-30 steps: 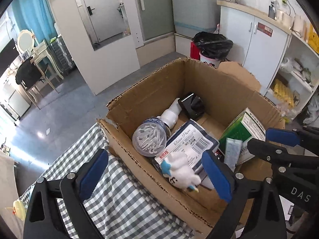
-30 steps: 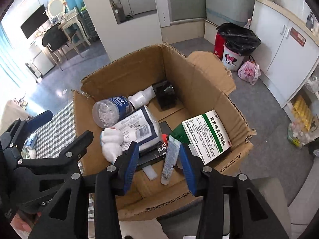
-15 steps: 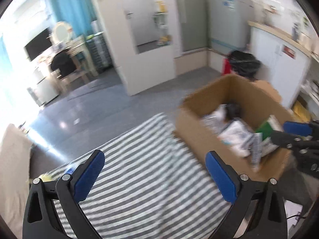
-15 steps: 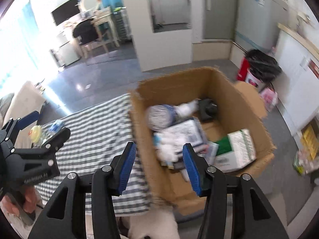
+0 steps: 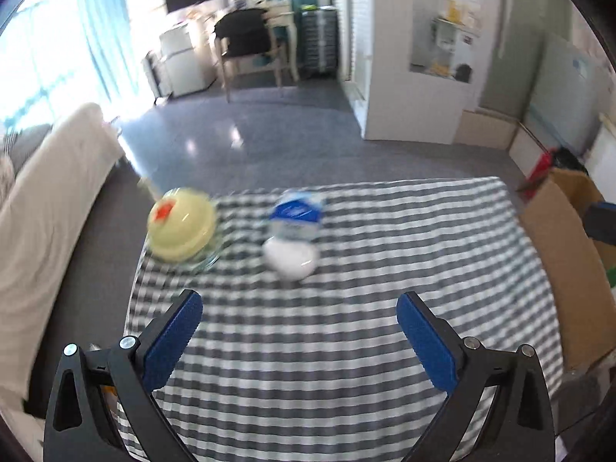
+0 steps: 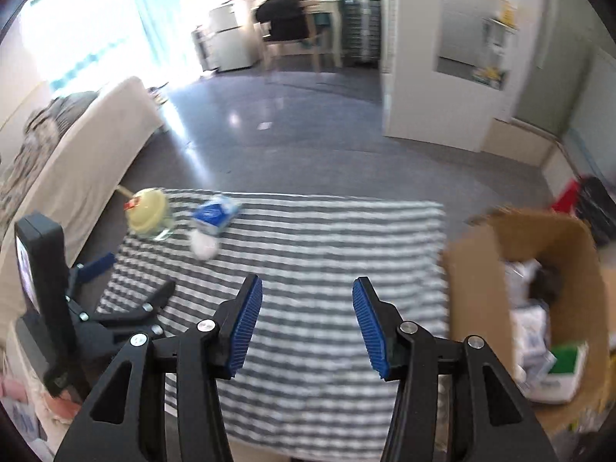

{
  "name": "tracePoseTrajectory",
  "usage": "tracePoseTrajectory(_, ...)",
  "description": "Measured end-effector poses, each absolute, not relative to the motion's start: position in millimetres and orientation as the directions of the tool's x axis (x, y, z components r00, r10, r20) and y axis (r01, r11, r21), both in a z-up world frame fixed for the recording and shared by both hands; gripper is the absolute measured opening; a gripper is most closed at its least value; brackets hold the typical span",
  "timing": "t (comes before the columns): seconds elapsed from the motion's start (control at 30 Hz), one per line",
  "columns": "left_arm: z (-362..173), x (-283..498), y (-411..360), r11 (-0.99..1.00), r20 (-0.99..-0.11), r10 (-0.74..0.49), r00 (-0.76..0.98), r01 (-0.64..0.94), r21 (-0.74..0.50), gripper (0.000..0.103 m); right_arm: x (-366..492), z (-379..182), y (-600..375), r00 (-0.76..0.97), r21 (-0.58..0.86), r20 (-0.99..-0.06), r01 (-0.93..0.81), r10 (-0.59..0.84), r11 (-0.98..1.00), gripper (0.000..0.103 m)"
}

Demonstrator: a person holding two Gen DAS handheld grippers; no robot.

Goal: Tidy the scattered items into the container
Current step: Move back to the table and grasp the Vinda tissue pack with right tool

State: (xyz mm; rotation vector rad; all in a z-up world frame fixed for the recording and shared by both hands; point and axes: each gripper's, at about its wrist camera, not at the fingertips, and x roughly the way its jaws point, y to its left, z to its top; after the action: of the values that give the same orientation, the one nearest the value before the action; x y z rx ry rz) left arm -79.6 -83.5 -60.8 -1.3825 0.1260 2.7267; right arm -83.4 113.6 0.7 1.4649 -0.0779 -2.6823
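Both grippers empty over the checkered surface (image 5: 346, 365): left gripper (image 5: 299, 337) spread wide, right gripper (image 6: 307, 325) partly spread. Yellow-lidded jar (image 5: 181, 229) and blue-white bottle (image 5: 294, 238) sit out; cardboard box (image 6: 481, 288) right.

- Motion blur smears the yellow-lidded jar (image 5: 181, 229) and blue-labelled bottle (image 5: 294, 236) ahead of the tongs.
- Cardboard box (image 5: 566, 254), rightward, is cut by the edge.

both wrist views downward over shared tablecloth (image 5: 346, 346)

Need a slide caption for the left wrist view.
Open left gripper above checked tablecloth, facing yellow-lidded jar and blue-labelled white bottle.
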Motion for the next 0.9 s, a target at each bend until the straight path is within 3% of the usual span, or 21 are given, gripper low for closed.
tracePoseTrajectory(0.3, -91.5, -97.2, -118.8, -0.997, -0.809, 0.044, -0.587, -0.075, 0.001, 0.103, -143.6, -42.4, 57.2, -0.406, 0.118, -0.898, 0.15, -0.17, -0.982, 0.049)
tracePoseTrajectory(0.57, -112.6, -120.8, -112.6, -0.996, -0.816, 0.07, -0.574, -0.087, -0.025, 0.103, -210.5, -77.3, 41.8, -0.266, 0.278, -0.917, 0.105, -0.296, -0.955, 0.049)
tracePoseTrajectory(0.9, -119.7, -124.0, -116.6, -0.997, -0.81, 0.052, -0.584, -0.072, -0.013, 0.103, -266.0, -121.2, 12.4, -0.16, 0.335, -0.927, 0.045, -0.338, -0.941, 0.049)
